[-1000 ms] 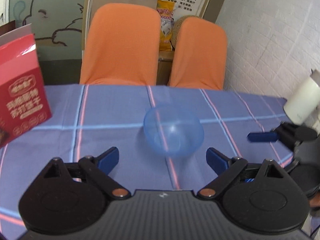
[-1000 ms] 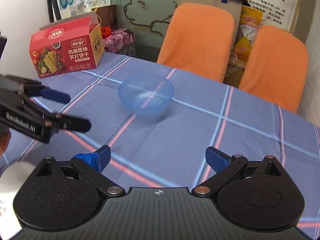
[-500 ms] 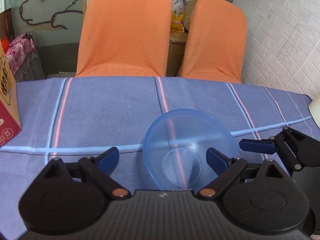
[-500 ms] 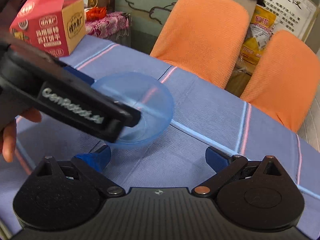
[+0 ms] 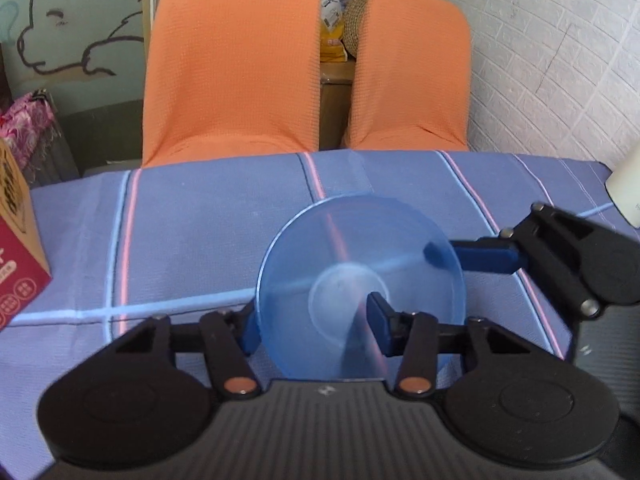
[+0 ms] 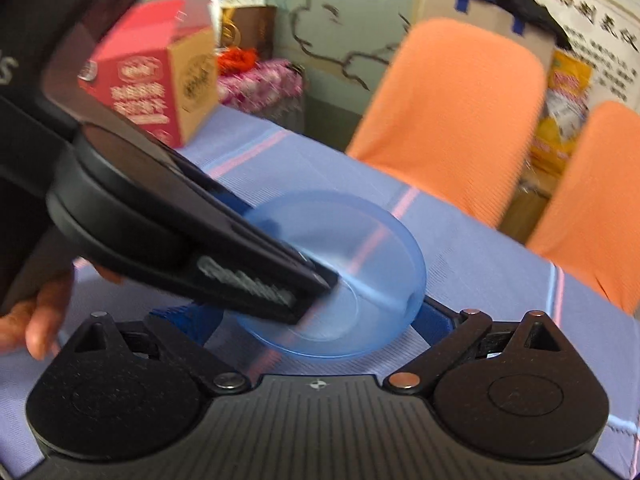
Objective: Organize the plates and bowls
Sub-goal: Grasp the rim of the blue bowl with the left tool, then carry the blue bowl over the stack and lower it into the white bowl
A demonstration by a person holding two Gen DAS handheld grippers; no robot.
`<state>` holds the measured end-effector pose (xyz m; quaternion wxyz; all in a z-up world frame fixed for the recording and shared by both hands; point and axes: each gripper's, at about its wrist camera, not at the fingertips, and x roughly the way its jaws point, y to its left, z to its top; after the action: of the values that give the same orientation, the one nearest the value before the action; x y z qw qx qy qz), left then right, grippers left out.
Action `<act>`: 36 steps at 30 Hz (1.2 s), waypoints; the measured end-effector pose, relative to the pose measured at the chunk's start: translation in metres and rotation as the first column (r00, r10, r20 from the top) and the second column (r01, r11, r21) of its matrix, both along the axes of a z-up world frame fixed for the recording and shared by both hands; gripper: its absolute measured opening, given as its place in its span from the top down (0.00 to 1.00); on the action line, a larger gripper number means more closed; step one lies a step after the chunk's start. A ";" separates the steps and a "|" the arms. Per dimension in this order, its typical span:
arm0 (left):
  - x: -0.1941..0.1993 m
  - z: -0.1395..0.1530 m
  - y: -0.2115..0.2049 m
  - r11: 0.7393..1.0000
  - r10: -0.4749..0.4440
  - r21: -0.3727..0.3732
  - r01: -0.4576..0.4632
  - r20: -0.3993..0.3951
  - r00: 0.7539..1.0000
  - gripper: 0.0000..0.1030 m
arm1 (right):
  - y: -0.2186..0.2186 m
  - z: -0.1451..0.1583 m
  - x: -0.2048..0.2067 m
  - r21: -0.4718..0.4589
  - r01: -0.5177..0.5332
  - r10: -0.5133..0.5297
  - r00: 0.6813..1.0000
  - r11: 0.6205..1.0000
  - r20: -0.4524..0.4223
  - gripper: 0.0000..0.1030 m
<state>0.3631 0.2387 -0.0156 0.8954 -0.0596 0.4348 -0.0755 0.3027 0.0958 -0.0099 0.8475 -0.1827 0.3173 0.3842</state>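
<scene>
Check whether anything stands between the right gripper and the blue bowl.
Nothing visible: the right gripper holds open jaws either side of the blue bowl. The left gripper, jaws just closing over its left wall, sits alongside.

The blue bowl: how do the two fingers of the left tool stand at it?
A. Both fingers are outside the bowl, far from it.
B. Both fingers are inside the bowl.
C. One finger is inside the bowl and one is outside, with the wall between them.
C: in the left wrist view, the left tool has one finger over the blue bowl's floor and the other outside its wall.
</scene>
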 end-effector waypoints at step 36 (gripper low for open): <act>-0.070 0.017 -0.098 0.997 -0.073 -0.041 0.071 -0.058 0.996 0.51 | -0.075 0.022 -0.055 -0.094 0.123 -0.140 0.969 0.988 -0.202 0.14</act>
<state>0.2933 0.1408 0.0012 0.8773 -0.0636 0.4617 -0.1143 0.2474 0.0209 0.0123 0.8252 -0.1540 0.4310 0.3311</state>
